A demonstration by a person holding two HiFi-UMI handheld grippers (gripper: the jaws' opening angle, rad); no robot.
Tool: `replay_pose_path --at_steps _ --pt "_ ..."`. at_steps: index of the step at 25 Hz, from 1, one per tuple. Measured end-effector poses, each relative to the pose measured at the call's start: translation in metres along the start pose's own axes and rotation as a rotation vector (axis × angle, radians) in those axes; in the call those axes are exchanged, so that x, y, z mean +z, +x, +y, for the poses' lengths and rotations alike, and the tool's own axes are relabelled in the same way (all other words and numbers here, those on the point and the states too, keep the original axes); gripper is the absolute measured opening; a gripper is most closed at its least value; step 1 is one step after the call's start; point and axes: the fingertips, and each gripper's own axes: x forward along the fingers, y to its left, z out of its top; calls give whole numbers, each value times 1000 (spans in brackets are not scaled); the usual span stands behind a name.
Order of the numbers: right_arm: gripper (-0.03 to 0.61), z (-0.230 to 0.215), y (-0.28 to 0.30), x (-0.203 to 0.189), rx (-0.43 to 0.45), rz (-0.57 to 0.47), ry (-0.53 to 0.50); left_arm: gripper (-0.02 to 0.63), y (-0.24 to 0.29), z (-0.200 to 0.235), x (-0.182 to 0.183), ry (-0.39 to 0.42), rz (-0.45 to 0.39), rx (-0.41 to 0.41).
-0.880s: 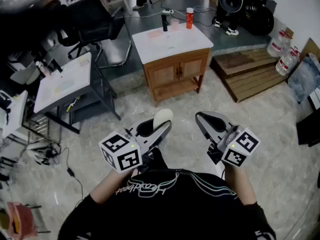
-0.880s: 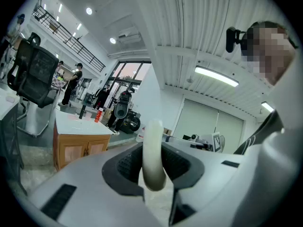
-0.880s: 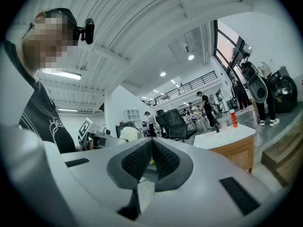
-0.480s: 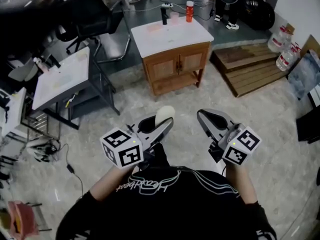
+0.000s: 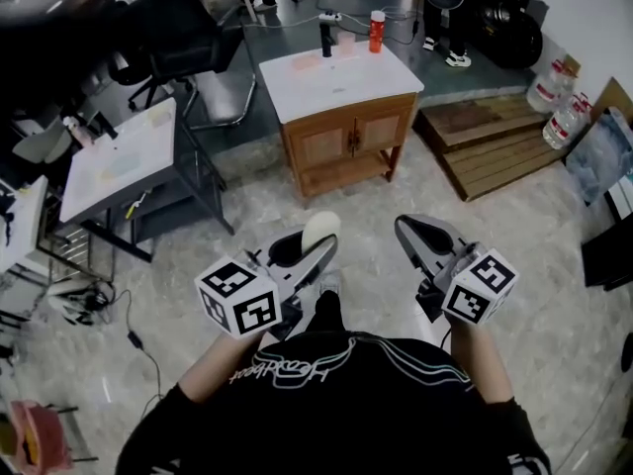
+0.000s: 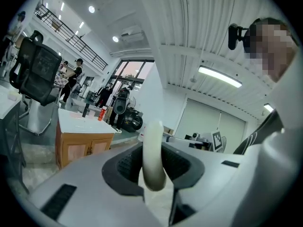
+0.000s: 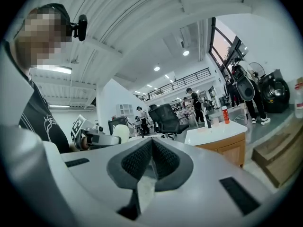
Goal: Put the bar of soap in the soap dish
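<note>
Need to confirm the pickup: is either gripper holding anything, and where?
Left gripper pinches the bar of soap across its flat faces, near one end. Right gripper is shut, empty.

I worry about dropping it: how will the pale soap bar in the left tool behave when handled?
Probably stiff: the bar of soap shows no dent where the left tool pinches it. Its smooth rounded edge may slip.
</note>
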Motion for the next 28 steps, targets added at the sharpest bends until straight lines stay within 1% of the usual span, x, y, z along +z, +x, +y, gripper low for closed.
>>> replay_pose_path --at_steps 5,9,13,16,23,28 --pt "26 -9 23 -2 6 24 -4 124 8 24 2 -23 10 4" --pt "26 -20 32 2 -6 27 -26 124 20 38 5 -33 7 -5" --pt "26 -34 45 9 -9 26 -44 124 32 50 14 -11 10 -12" --pt "26 -45 62 12 2 26 -50 124 38 67 22 -6 0 -11" --pt "26 -91 108 12 9 31 -27 124 66 122 40 -19 13 -7" --pt "26 -139 147 25 4 21 4 124 102 170 65 -33 27 -7"
